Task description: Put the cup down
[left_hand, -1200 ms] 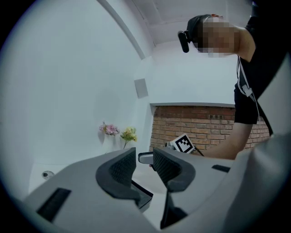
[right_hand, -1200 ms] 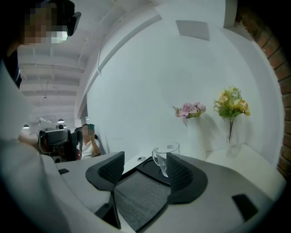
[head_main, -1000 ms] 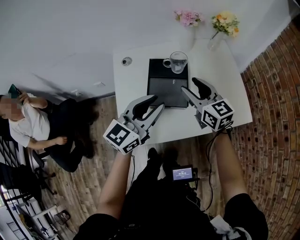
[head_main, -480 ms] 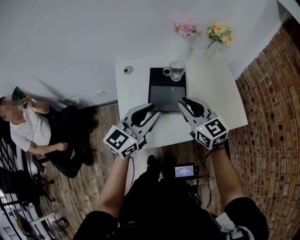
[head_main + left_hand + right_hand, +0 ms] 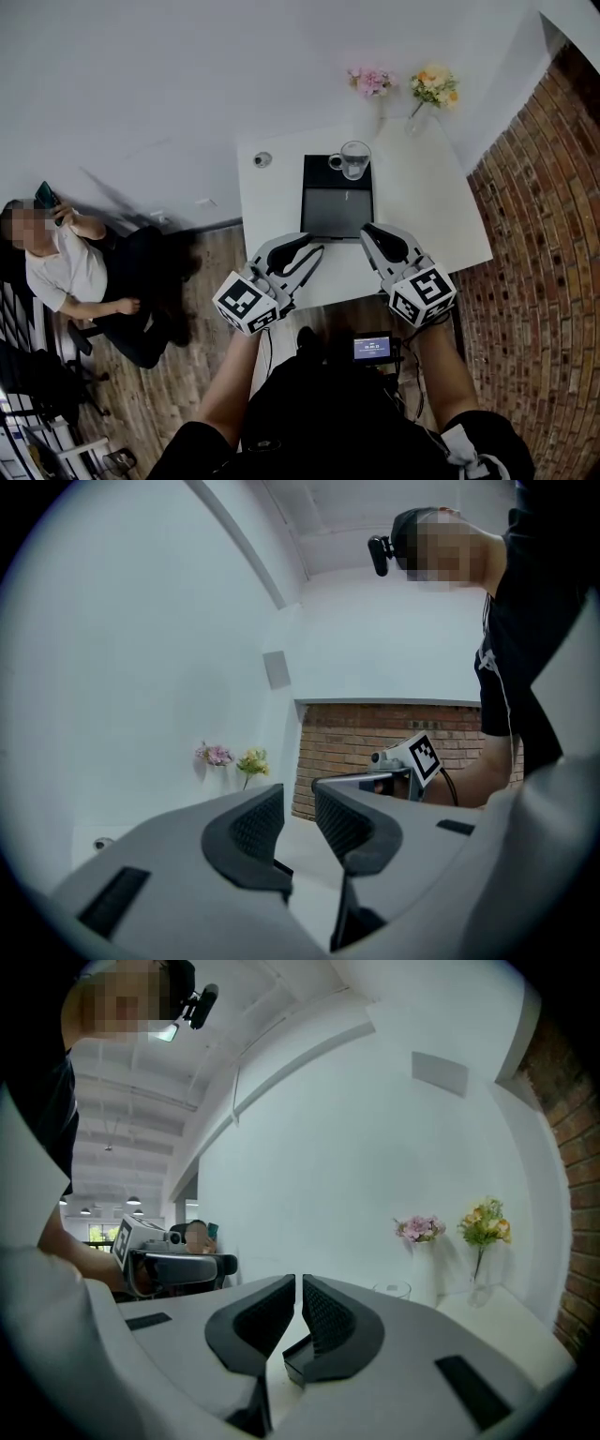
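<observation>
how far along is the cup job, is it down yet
Done: the clear glass cup stands upright on the black square tray on the white table, with neither tool touching it. In hand: nothing; the right tool's jaws have just closed on nothing, and the left tool's jaws stand slightly apart, empty. Left: nothing visible, the job looks finished.

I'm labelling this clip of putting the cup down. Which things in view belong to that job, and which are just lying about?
Job: glass cup, standing on the black tray; right gripper, jaws just closed, empty; left gripper, jaws apart, empty.
Lying about: pink flowers; yellow flowers; small round object on the white table; seated person.
</observation>
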Tool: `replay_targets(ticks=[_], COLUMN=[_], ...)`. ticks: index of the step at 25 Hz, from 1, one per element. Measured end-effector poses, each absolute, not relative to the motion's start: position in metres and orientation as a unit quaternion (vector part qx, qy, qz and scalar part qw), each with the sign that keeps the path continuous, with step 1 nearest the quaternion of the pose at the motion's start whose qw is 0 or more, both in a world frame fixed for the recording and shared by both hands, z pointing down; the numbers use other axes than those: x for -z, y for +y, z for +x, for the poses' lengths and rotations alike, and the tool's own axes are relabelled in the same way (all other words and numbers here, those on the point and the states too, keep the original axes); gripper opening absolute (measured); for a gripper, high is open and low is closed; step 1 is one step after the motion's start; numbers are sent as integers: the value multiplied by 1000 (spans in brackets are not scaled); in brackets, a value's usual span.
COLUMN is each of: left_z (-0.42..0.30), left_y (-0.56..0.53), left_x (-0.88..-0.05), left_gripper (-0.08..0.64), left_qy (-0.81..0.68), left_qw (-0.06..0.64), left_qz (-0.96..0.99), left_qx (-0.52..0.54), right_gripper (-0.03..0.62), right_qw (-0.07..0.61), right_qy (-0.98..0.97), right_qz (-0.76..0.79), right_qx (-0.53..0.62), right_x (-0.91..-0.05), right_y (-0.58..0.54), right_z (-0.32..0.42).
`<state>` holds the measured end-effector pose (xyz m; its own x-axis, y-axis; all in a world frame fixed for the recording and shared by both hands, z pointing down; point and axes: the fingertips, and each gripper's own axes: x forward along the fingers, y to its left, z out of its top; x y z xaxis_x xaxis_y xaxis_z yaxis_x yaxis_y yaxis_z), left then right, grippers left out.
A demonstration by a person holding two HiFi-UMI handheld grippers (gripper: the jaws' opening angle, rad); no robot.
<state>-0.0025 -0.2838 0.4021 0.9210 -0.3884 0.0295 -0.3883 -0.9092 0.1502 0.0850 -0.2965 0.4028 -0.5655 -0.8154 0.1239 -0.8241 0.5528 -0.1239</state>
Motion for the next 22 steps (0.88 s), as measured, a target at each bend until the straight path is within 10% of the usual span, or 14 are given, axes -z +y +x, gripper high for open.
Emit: replay_targets(ticks=[22], left_z=[9], left_y=[-255], left_x=[-407], left_gripper=[107], left_qy=[-175], left_qw=[91], left_qz=[980], left_qx=[-5], right_gripper=[14], right_qw=[19], right_qy=[-875], right_qz=[478], right_qx=[-71], right_x=[-400], right_y=[-268], right_z=[82])
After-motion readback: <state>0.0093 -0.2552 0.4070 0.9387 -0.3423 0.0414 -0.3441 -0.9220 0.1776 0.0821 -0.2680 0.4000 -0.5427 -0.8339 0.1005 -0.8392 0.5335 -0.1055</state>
